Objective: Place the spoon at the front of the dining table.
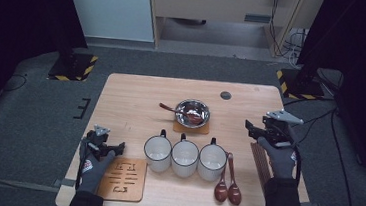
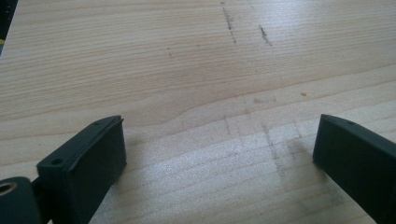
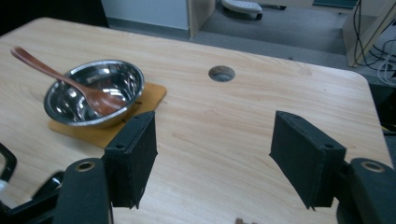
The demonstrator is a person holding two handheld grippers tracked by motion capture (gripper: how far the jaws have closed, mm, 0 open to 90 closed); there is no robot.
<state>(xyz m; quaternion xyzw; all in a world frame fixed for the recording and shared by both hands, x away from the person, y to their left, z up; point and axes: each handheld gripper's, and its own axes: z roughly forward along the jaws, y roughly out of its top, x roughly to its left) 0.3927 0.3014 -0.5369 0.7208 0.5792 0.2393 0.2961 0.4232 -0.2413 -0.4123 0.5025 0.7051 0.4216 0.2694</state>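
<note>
A steel bowl (image 1: 193, 112) (image 3: 93, 93) sits on a small wooden coaster (image 3: 150, 95) in the table's middle, with a brown wooden spoon (image 1: 180, 112) (image 3: 70, 86) resting in it. Three white mugs (image 1: 185, 157) stand in a row in front of it. Two more brown spoons (image 1: 228, 185) lie to their right. My left gripper (image 1: 114, 148) (image 2: 215, 135) hangs low over bare wood at the table's left, open and with nothing between its jaws. At the right edge, my right gripper (image 1: 249, 127) (image 3: 215, 140) is raised above the table, open and empty, pointing toward the bowl.
A cut-out wooden trivet (image 1: 123, 179) lies at the front left by my left hand. A slatted wooden mat (image 1: 258, 162) lies under my right hand. A round cable hole (image 1: 226, 94) (image 3: 221, 73) sits near the far edge. Cables and stands surround the table on the floor.
</note>
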